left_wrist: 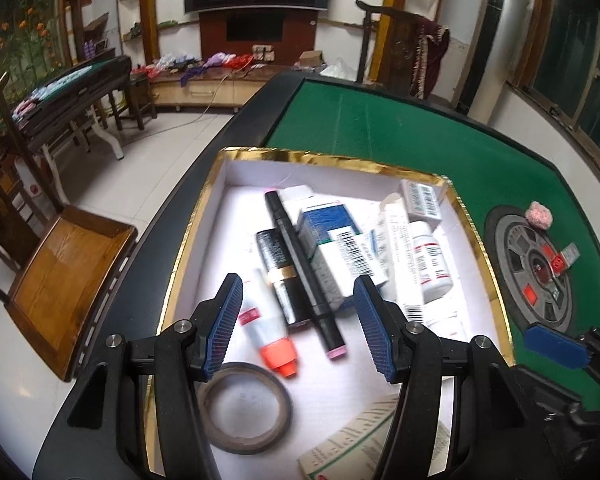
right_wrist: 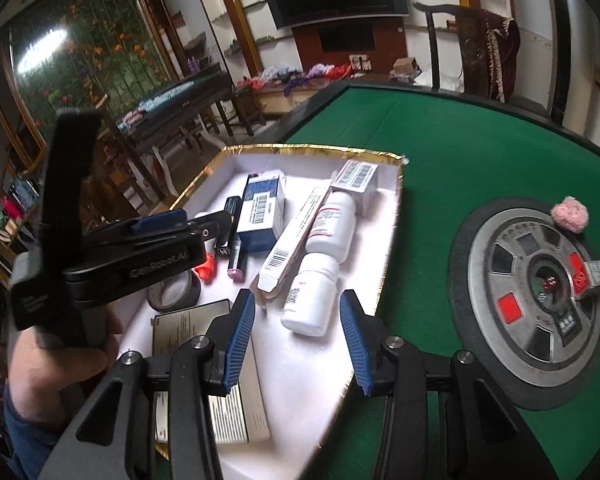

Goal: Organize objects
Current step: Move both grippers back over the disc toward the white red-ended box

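Note:
A gold-rimmed white box [left_wrist: 220, 184] sits on the green table [left_wrist: 380, 128]. Inside lie a black marker with pink ends [left_wrist: 300, 264], a black tube with a gold band [left_wrist: 278, 268], a small tube with an orange cap [left_wrist: 266, 332], a blue-and-white carton [left_wrist: 332, 248], white bottles and a tape roll [left_wrist: 244, 408]. My left gripper [left_wrist: 298, 280] hovers open over the tubes, gripping nothing. My right gripper [right_wrist: 297, 296] is open above a lying white bottle [right_wrist: 312, 300], its pads off it. A second bottle [right_wrist: 334, 220] and a long carton [right_wrist: 296, 232] lie beyond.
Right of the box, a round grey centre disc [right_wrist: 540, 300] is set into the table, with a small red-and-white packet [right_wrist: 596, 274] on it and a pink pompom [right_wrist: 570, 208] at its edge. A wooden chair [left_wrist: 68, 280] stands off the table's left edge.

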